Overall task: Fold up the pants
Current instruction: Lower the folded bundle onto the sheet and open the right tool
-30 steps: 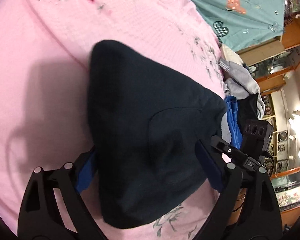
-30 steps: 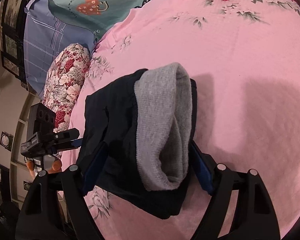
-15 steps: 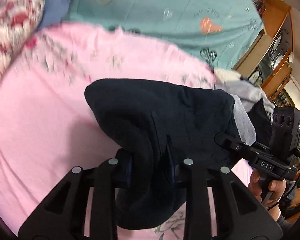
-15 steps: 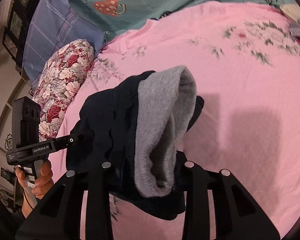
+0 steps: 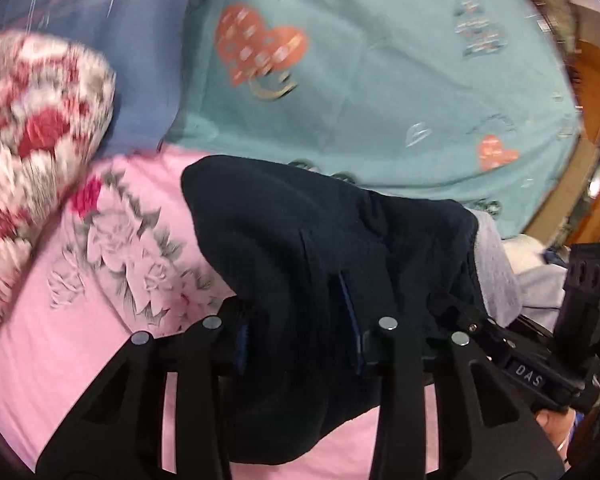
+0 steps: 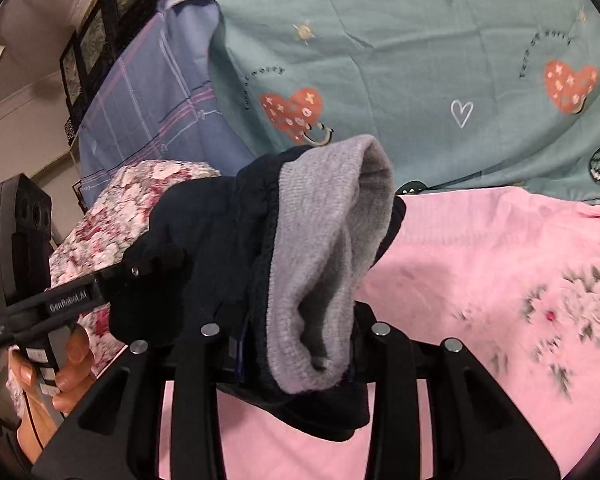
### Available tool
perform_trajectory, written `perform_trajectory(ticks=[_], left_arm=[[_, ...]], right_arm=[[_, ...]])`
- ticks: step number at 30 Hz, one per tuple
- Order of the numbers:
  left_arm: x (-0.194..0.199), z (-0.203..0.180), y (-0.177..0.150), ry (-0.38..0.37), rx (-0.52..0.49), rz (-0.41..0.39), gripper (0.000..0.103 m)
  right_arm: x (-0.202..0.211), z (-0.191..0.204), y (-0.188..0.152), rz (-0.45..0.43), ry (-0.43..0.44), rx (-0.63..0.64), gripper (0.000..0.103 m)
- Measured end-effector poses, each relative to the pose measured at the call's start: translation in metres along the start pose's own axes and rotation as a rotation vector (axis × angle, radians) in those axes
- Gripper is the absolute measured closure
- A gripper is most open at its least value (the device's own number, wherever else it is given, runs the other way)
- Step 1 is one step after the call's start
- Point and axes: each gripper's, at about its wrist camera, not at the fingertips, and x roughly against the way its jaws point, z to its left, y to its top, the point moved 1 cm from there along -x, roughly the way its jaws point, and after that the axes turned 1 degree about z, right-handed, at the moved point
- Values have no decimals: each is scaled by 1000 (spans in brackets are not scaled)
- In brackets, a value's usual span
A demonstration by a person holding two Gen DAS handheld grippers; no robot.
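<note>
Fingers [image 5: 350, 320] of the left gripper [image 5: 300, 344] are clamped on a thick bunch of the dark navy pants [image 5: 324, 248], their opening having eased slightly within the last half second with cloth between them. Fingers [image 6: 240, 344] of the right gripper [image 6: 296, 344] are clenched on the same garment at its grey ribbed waistband [image 6: 324, 248], which is draped over and ahead of them. Held at two points, the pants are kept clear of the pink floral bedsheet [image 6: 500, 280] beneath the fingers, probably so they can be carried and laid flat for a fold. Beyond the fingers a teal heart-print quilt [image 6: 420, 60] is seen, with a floral pillow [image 5: 32, 128] left of the left fingers.
</note>
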Motion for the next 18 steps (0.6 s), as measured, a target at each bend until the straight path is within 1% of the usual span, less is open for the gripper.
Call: perform_trajectory(ticks=[1, 2, 3, 4, 5, 6, 7, 8, 9, 10, 12, 13, 16, 18], left_arm=[[-22, 8, -3, 27, 4, 29, 69], [-34, 14, -11, 44, -4, 41, 75], [-52, 20, -21, 68, -19, 67, 75], [-70, 26, -32, 91, -35, 103, 72], [-79, 32, -40, 114, -40, 117, 52], [-84, 38, -45, 152, -31, 115, 25], [-86, 49, -47, 196, 13, 101, 12], [-87, 56, -45, 175, 40, 102, 9], [-85, 58, -43, 165, 55, 109, 9], [-84, 58, -42, 178, 62, 118, 9], [-74, 55, -40, 197, 81, 139, 10], [-65, 53, -41, 205, 90, 137, 11], [-31, 44, -48, 235, 107, 117, 10], [-11, 39, -57, 230, 101, 92, 10]], right_arm=[[-18, -6, 1, 13, -4, 7, 67], [-42, -15, 0, 31, -17, 10, 67], [-60, -21, -3, 53, -27, 7, 67], [-80, -30, -8, 84, -32, -3, 67], [-101, -41, -14, 128, -39, -19, 67], [-120, -51, -21, 188, -58, -39, 66], [-135, -61, -30, 259, -107, -60, 57], [-146, -73, -40, 313, -161, -92, 48], [-145, -83, -45, 291, -165, -130, 28], [-143, -91, -48, 274, -181, -140, 22], [-140, -93, -49, 275, -186, -105, 21], [-137, -92, -49, 277, -186, -108, 21], [-121, -89, -45, 288, -188, -170, 21], [-100, -86, -46, 276, -201, -206, 21]])
